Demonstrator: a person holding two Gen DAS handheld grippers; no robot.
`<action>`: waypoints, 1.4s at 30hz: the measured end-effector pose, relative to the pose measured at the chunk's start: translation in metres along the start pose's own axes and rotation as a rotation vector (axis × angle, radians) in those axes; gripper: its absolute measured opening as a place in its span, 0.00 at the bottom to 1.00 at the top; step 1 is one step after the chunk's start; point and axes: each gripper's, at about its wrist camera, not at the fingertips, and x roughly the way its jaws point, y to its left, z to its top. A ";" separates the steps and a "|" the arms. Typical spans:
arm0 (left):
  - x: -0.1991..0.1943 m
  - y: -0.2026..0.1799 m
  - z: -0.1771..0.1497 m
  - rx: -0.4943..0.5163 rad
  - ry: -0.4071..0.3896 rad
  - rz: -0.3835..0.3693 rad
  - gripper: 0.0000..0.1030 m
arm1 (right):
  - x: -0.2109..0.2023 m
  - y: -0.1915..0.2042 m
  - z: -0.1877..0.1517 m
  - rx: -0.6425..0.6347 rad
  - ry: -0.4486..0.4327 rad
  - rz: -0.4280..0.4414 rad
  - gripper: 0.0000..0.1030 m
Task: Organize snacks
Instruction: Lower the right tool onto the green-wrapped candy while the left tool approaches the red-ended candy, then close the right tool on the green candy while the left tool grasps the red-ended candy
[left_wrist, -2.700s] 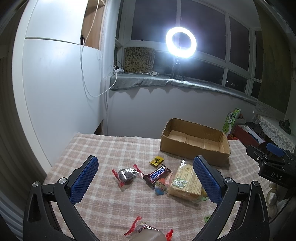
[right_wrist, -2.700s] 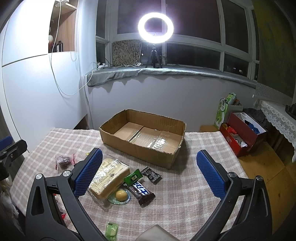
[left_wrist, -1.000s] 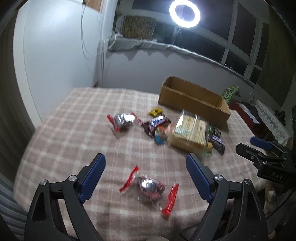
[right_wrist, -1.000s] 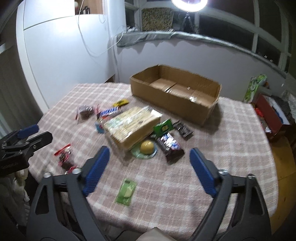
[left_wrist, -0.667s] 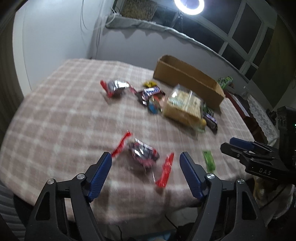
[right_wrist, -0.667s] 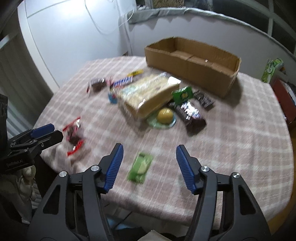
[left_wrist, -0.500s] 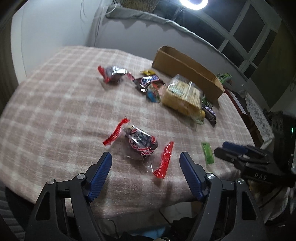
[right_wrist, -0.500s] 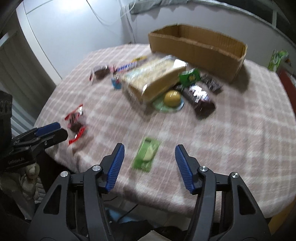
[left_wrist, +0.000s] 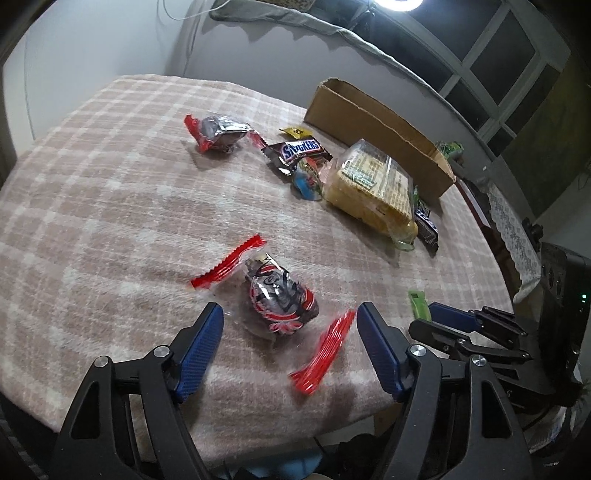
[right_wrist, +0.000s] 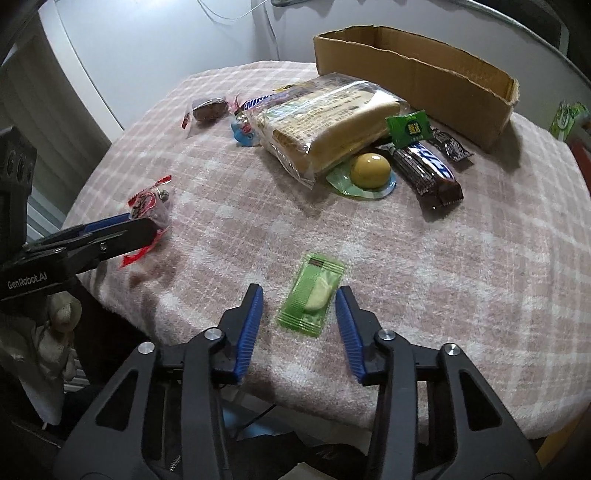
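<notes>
The left claw (left_wrist: 290, 325) hangs low over the near edge of the bench (left_wrist: 110, 206), its blue pads spread wide; between them, just ahead of the tips, lies a red-ended candy packet (left_wrist: 280, 301), with nothing pinched; one red crimped end lies close beside the right-hand pad, whether touching I cannot tell, and the other fans out toward the left.

The right claw (right_wrist: 299, 308) is likewise parted, though more narrowly; a flat green sachet (right_wrist: 312, 293) lies on the checked cloth right between its pads, tilted a little, with a sliver of cloth showing on either side, so it is bracketed rather than gripped.

Farther back the other snacks huddle together: a big wrapped cracker pack (right_wrist: 328, 114) in the middle; a Snickers bar (left_wrist: 297, 151) and a small blue sweet (left_wrist: 306, 182) on its left; a second red-ended foil candy (left_wrist: 219, 134) further left, apart; a yellow jelly cup (right_wrist: 369, 168), a green square packet (right_wrist: 408, 129) and a dark chocolate bar (right_wrist: 426, 171) on its right.

Behind them all stands an open cardboard box (right_wrist: 413, 74), near the far edge of the bench.
</notes>
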 end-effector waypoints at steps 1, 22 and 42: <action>0.001 -0.001 0.001 0.006 -0.001 0.004 0.72 | 0.000 0.001 0.000 -0.005 0.000 -0.005 0.40; 0.011 0.010 0.019 0.041 -0.057 0.059 0.56 | 0.002 0.007 0.005 -0.109 -0.013 -0.083 0.22; 0.012 0.027 0.030 0.009 -0.089 0.098 0.52 | -0.001 -0.004 0.009 -0.075 -0.029 -0.093 0.22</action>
